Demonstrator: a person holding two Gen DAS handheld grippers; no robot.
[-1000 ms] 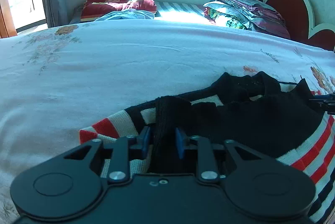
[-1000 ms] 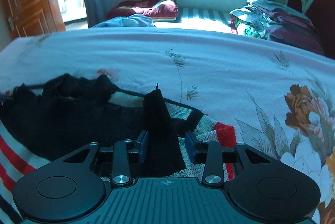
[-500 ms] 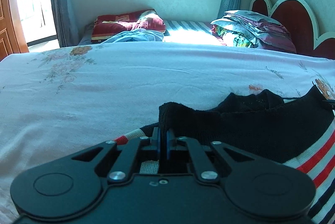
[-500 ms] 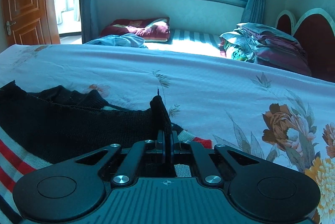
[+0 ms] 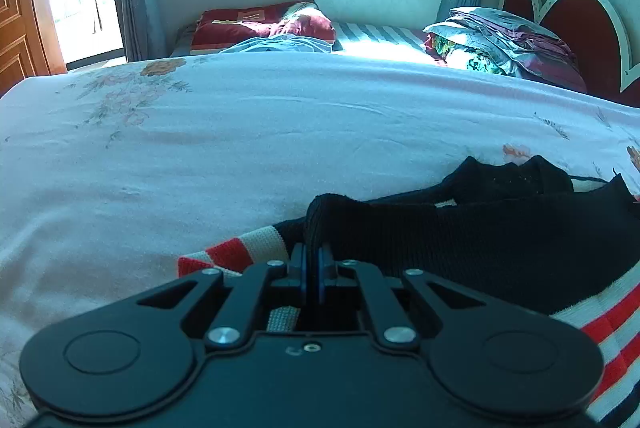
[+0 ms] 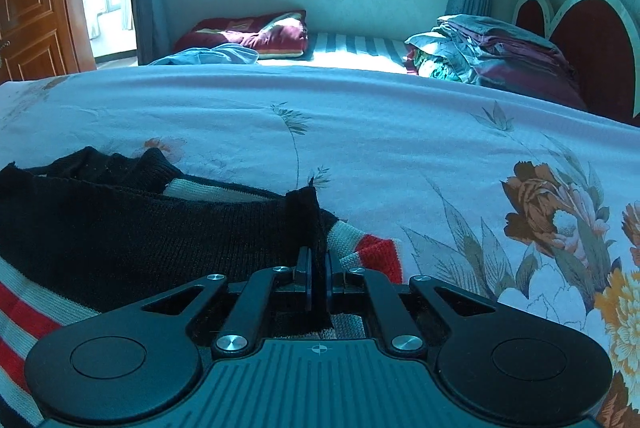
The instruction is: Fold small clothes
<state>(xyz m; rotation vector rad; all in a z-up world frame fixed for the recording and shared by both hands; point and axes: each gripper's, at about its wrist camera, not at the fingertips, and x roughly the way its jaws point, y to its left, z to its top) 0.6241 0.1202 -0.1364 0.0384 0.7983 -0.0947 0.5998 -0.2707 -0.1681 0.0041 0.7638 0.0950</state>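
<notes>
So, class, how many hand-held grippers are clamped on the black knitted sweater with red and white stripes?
2: left hand-held gripper on its left corner, right hand-held gripper on its right corner.

- Sweater (image 5: pixel 480 240): ribbed knit cloth, matt black with red and white stripes.
- Bedsheet (image 5: pixel 240 148): smooth, matt, flower-printed cotton-like cloth.
- Left gripper (image 5: pixel 311 264): matt black plastic with shiny metal screws.
- Door (image 6: pixel 32 8): glossy varnished wood.

Sweater (image 5: pixel 500 240) cut off by right and lower frame edges in left wrist view, its near portion hidden behind gripper body, heart-shaped headboard (image 5: pixel 576 24) cropped at right edge, pillow print (image 5: pixel 248 18) illegible
</notes>
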